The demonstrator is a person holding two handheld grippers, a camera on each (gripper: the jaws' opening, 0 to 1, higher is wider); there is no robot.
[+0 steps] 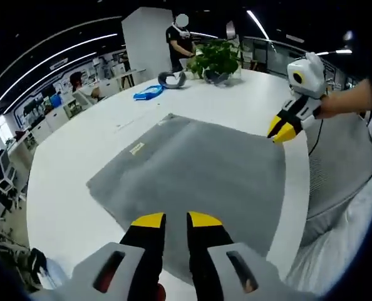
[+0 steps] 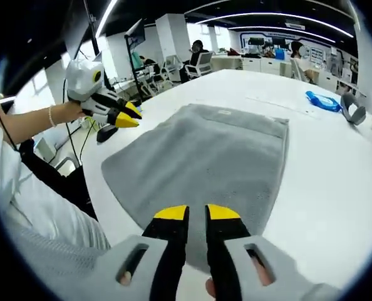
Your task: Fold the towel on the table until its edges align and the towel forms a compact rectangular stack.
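Note:
A grey towel (image 1: pixel 195 172) lies flat on the white table (image 1: pixel 79 182), with a small tag near its left edge. In the left gripper view my left gripper (image 1: pixel 176 221) hovers over the towel's near edge, jaws a narrow gap apart and holding nothing. At the towel's far right corner my right gripper (image 1: pixel 284 130) hangs just above the table edge. In the right gripper view the towel (image 2: pixel 205 163) spreads ahead of my right gripper (image 2: pixel 196 213), which is narrowly open and empty above the near hem. The left gripper (image 2: pixel 127 116) floats beside the towel's left corner.
A potted plant (image 1: pixel 218 59), a blue object (image 1: pixel 149 93) and a grey curved item (image 1: pixel 171 78) sit at the table's far end, where a person (image 1: pixel 180 41) stands. The blue object (image 2: pixel 324 100) is far right in the right gripper view. Office desks and chairs surround the table.

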